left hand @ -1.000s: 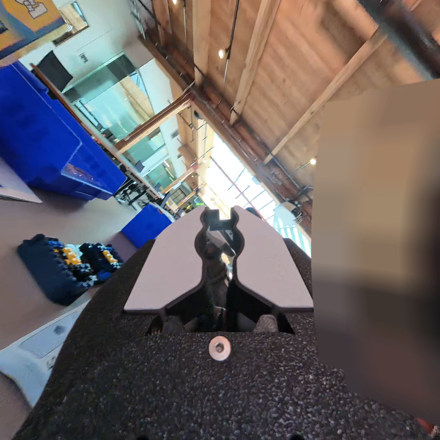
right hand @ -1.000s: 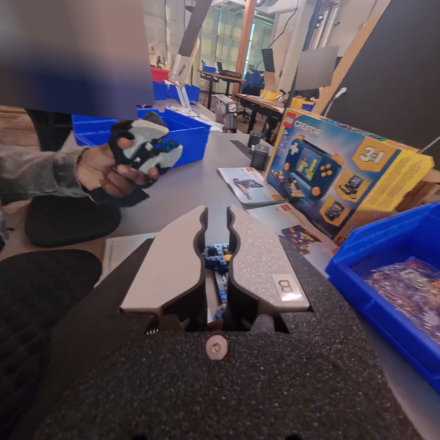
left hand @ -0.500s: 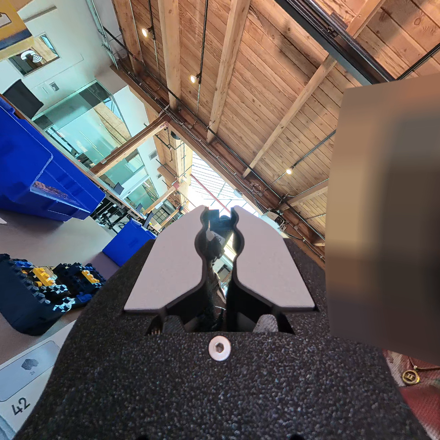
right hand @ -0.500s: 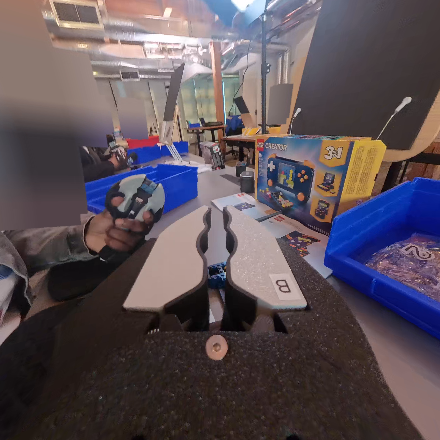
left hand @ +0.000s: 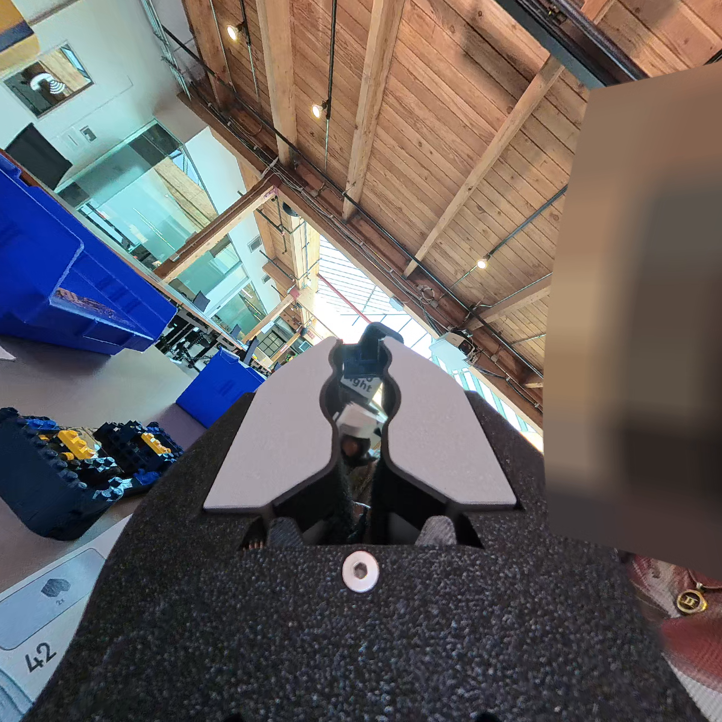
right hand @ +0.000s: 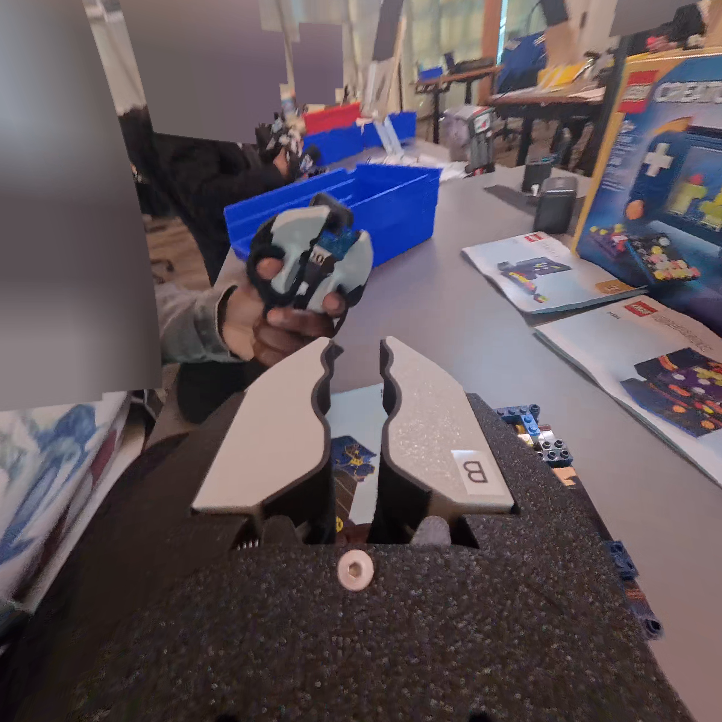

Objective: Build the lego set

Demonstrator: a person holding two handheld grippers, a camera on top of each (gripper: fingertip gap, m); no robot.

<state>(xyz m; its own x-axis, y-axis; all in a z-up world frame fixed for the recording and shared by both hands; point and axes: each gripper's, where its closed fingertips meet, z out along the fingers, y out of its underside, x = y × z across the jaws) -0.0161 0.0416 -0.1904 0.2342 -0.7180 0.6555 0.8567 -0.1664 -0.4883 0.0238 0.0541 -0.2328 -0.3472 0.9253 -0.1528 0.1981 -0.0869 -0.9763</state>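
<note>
My left gripper [left hand: 361, 344] points up toward the wooden ceiling. It is shut on a small dark blue and black brick piece [left hand: 361, 359] that sits between its fingertips. The right wrist view shows the same gripper [right hand: 336, 230] held up in a hand, with the blue piece [right hand: 338, 238] between its grey fingers. My right gripper [right hand: 355, 345] is open with nothing between its fingers. It is low over the grey table [right hand: 449, 312], above an open instruction booklet [right hand: 355, 406]. A dark blue brick model [right hand: 523, 420] lies just to its right.
A blue bin [right hand: 351, 207] stands behind the hand. A printed toy box [right hand: 656, 156] and two booklets [right hand: 539, 273] [right hand: 644, 375] lie at the right. The left wrist view shows a dark blue and yellow brick model [left hand: 78, 461], two blue bins [left hand: 58, 281] [left hand: 222, 383] and a printed page [left hand: 39, 605]. Across from one pair of fingers to the other is roughly 6 cm.
My right gripper narrowed its fingers on nothing, then opened wide and swung left, away from the brick model. My left gripper tilted a little and kept hold of its piece.
</note>
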